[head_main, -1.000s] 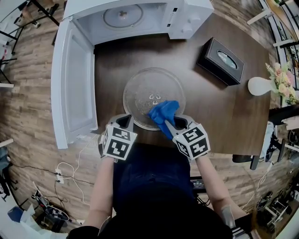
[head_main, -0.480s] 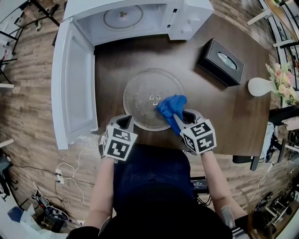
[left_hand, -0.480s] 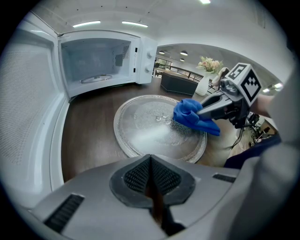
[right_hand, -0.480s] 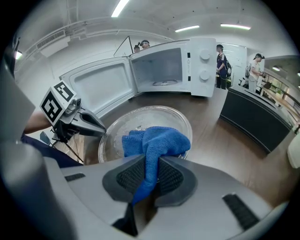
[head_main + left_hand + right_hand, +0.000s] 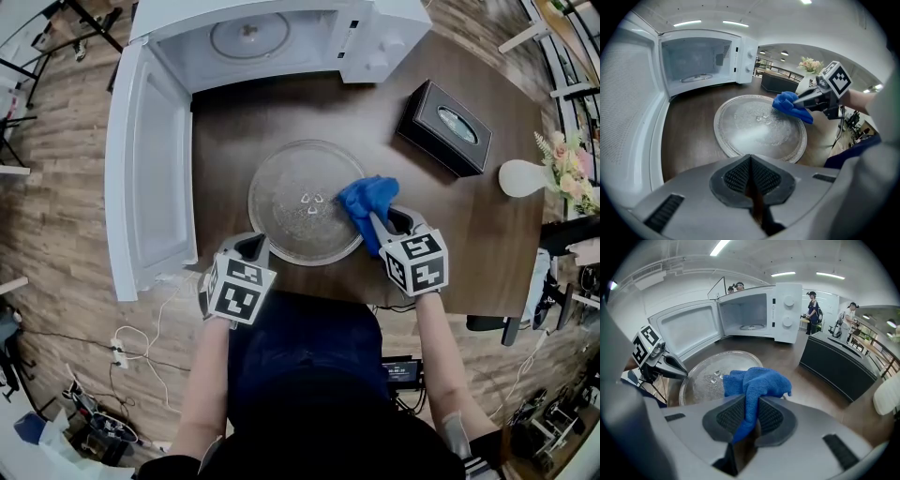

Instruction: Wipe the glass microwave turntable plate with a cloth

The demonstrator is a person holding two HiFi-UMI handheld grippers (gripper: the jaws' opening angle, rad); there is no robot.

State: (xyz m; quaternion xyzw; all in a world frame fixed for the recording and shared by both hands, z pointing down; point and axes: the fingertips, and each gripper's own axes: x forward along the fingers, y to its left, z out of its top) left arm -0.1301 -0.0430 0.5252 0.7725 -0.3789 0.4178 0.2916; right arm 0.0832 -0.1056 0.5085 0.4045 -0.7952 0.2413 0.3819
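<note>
The round glass turntable plate [image 5: 300,192] lies flat on the dark wooden table [image 5: 450,225], in front of the microwave. My right gripper [image 5: 382,223] is shut on a blue cloth [image 5: 368,197], which rests on the plate's right rim. In the right gripper view the blue cloth [image 5: 754,385] bunches out of the jaws over the plate [image 5: 710,373]. My left gripper [image 5: 251,249] hovers at the plate's near-left edge, shut and holding nothing. The left gripper view shows the plate [image 5: 759,129] ahead and the cloth [image 5: 790,105] on its far right side.
A white microwave [image 5: 272,37] stands at the table's back with its door [image 5: 145,169] swung open to the left. A black tissue box [image 5: 442,124] sits at the right, a white vase with flowers [image 5: 525,175] beyond it. People stand in the background of the right gripper view.
My right gripper has dragged the blue cloth rightward across the plate, from near its centre to its right rim. The left gripper has stayed in place.
</note>
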